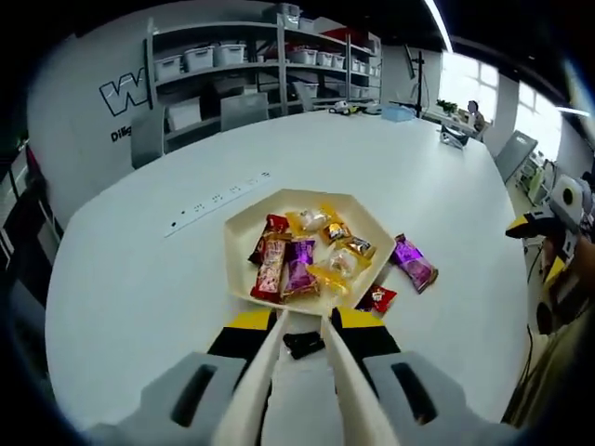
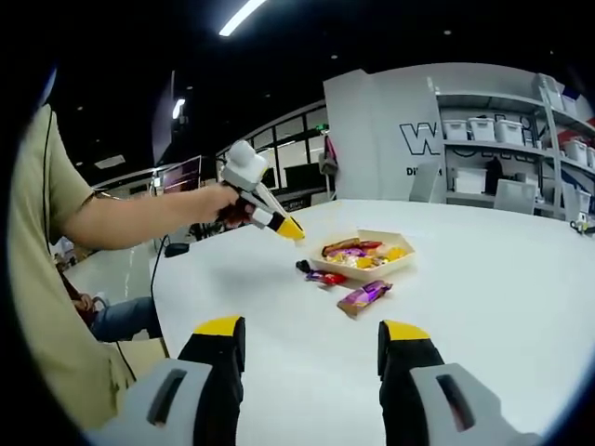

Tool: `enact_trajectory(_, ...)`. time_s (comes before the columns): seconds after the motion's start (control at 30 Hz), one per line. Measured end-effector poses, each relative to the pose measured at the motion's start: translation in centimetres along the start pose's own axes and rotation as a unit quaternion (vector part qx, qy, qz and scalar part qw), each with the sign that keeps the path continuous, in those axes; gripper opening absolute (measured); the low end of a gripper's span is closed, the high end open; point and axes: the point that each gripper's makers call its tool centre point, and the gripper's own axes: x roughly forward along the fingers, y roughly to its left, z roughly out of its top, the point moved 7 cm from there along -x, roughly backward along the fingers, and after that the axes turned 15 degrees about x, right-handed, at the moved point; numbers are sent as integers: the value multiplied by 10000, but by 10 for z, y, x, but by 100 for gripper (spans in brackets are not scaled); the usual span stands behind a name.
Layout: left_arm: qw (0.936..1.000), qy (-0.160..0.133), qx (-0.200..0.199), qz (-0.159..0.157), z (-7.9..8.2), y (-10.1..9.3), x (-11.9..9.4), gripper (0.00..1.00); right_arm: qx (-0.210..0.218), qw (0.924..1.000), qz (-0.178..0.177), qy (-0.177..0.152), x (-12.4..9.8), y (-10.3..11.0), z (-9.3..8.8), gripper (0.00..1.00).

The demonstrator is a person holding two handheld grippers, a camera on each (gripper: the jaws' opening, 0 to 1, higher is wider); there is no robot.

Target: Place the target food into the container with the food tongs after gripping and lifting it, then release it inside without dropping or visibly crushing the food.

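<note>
Target food not identifiable among the wrapped snacks. Cream hexagonal tray point(image 1: 244, 243) sits at centre of the white round table point(image 1: 139, 297), loaded with red, purple and yellow wrapped snacks. Purple packet point(image 1: 413, 263) lies on the table at the tray's 3 o'clock, just beside it; red packet point(image 1: 376, 299) touches the rim at 5 o'clock; small black packet point(image 1: 303, 344) lies at 6 o'clock, between the tong tips.

Left gripper point(image 1: 303, 321) clenches cream food tongs point(image 1: 270, 372), arms pinched nearly together over the black packet. Right gripper point(image 2: 311, 348): jaws wide apart, nothing held, well apart from the tray.

Shelving with bins point(image 1: 232, 60) beyond the table, 12 o'clock.
</note>
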Motion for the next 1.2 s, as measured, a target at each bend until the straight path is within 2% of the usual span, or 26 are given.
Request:
enact_trajectory(0.77,9991,393,-8,-169,-30,-8,15,22,67,10000,-41,25,-2,-3,-5,55)
enact_trajectory(1.2,9995,261,-116,-166,-22,1,23,22,84,10000,-50,21,-3,-4,-6,55)
